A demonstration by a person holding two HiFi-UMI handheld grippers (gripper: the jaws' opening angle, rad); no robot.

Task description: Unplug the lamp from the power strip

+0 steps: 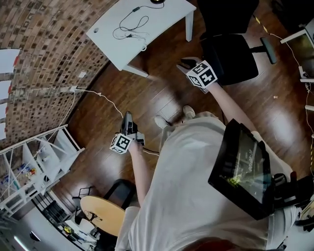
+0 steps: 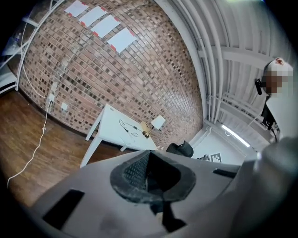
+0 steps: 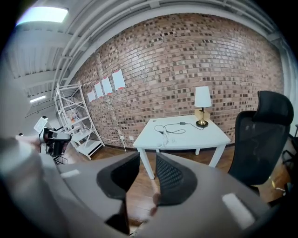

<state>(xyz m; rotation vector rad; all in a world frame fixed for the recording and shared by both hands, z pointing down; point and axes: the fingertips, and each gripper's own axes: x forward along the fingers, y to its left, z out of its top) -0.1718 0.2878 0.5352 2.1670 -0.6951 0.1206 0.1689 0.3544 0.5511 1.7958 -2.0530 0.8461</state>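
A white table (image 1: 162, 19) stands by the brick wall. On it a black cord (image 1: 131, 24) loops away from the lamp (image 3: 202, 104), of which only the base (image 1: 157, 1) shows in the head view. The cord ends near a white piece (image 3: 164, 138) at the table's front edge. My left gripper (image 1: 128, 116) hangs low over the wooden floor, left of the table, with its pads (image 2: 137, 169) together and nothing in them. My right gripper (image 1: 186, 62) points at the table from beside the chair, its jaws (image 3: 147, 172) parted with nothing between them. Both grippers are well short of the table.
A black office chair (image 1: 230, 49) stands right of the table. A white cable (image 1: 98, 95) runs from a wall socket across the floor. A white shelf rack (image 1: 44, 157) is at the left, and a round wooden stool (image 1: 103, 213) stands behind me.
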